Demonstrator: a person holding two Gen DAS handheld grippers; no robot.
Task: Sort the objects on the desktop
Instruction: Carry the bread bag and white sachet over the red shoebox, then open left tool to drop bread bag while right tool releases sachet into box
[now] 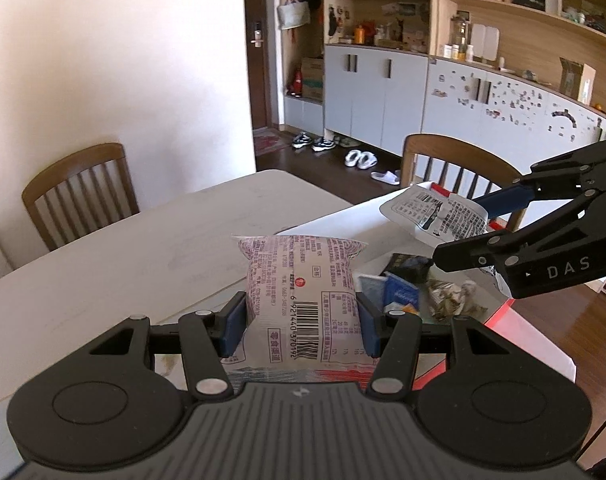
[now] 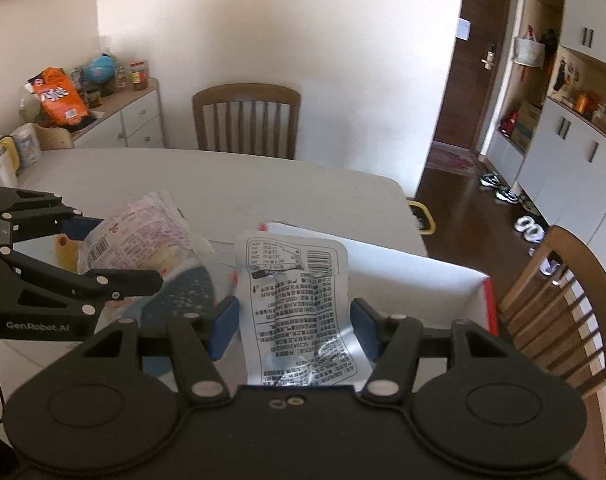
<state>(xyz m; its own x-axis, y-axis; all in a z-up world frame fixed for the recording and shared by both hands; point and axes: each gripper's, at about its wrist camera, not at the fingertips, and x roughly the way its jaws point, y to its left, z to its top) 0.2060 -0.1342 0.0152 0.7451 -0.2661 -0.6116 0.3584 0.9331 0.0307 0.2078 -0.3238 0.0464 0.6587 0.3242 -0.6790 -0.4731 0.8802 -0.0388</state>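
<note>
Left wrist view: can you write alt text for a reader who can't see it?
The left hand-held gripper clamps a pink-printed snack packet above a white table. To its right, the right hand-held gripper holds a silver pouch over a white box of small items.

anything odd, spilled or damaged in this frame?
Nothing spilled or torn. Left gripper holds a puffy pink-printed snack bag; right gripper holds a crinkled silver foil pouch, both over the white box with red edge. Pouch creasing looks normal.
</note>
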